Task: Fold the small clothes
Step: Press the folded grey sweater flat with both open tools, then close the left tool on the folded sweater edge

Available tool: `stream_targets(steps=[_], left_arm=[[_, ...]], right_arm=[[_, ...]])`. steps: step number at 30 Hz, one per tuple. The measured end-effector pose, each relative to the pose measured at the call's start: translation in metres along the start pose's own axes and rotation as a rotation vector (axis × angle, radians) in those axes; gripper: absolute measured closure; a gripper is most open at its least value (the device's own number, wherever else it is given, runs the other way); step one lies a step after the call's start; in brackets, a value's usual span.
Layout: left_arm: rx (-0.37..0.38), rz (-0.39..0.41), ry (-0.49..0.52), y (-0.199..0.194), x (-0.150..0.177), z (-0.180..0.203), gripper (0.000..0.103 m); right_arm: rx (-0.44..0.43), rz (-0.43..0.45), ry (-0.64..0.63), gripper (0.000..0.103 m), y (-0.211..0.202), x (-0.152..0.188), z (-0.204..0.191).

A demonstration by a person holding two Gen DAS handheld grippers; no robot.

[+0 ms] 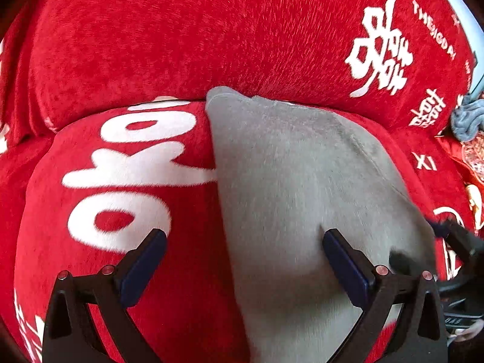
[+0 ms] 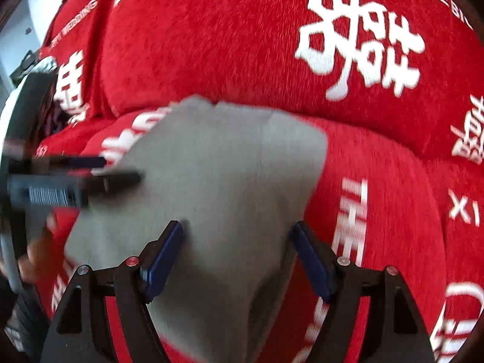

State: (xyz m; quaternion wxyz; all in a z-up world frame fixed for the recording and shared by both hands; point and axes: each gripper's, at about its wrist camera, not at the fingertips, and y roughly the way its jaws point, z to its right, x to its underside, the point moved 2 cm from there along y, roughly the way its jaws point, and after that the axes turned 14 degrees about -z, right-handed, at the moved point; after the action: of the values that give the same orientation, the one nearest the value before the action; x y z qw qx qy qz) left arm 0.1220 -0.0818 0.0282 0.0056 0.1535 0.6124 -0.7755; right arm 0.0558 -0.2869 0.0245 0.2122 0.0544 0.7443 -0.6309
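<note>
Left hand-held gripper (image 1: pixel 243 242) hangs with its jaws spread wide, nothing pinched, and the grey garment (image 1: pixel 302 187) lies right ahead of it, the cloth's left edge running between the two fingers and off toward the red sofa cushion (image 1: pixel 127 175) on that side. Over to the right hand-held gripper (image 2: pixel 237 236): jaws apart as well, empty, with the same grey garment (image 2: pixel 217 181) spread just in front and partly between its fingers. It looks like a flat folded panel with a crease down the middle, resting on the white-lettered red cover; beyond it rises the backrest (image 2: pixel 211 45). At the far left of the right wrist view the other tool shows as a dark blur, so motion is likely, though I can't tell its direction. My read: a fold is being set up or tidied. To do it well, each gripper should take a near corner, pinching only the top layers, lift together, carry evenly toward the backrest, and lay edges flush, since the plush cover may drag.
</note>
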Motion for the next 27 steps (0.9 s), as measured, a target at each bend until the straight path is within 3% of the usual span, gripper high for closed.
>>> stream_targets(steps=[3,7,10,13,20,24,25,27], left_arm=[[0.03,0.014,0.003,-0.015,0.014,-0.008,0.0],[0.019,0.061,-0.015,-0.032,0.015,-0.021,0.0],[0.088,-0.008,-0.054,-0.022,0.003,-0.026,0.0],[0.158,-0.072,-0.055,-0.001,-0.008,-0.015,0.0],[0.263,-0.21,-0.072,0.042,-0.03,0.0,0.0],[0.261,-0.209,-0.061,0.051,-0.04,0.008,0.0],[0.247,-0.207,-0.049,0.052,-0.042,0.012,0.0],[0.202,-0.185,-0.004,0.051,-0.041,0.024,0.012]], right_arm=[[-0.017,-0.03,-0.003,0.025,-0.005,0.034,0.003],[-0.006,0.036,0.071,0.025,-0.035,0.049,0.028],[-0.06,0.074,0.187,0.024,-0.043,0.035,0.052],[-0.154,0.042,0.27,0.024,-0.027,0.008,0.064],[-0.304,-0.062,0.288,0.024,0.031,-0.033,0.058],[-0.357,-0.053,0.32,0.024,0.05,-0.049,0.061],[-0.348,-0.055,0.308,0.027,0.053,-0.053,0.058],[-0.321,-0.065,0.263,0.039,0.055,-0.059,0.048]])
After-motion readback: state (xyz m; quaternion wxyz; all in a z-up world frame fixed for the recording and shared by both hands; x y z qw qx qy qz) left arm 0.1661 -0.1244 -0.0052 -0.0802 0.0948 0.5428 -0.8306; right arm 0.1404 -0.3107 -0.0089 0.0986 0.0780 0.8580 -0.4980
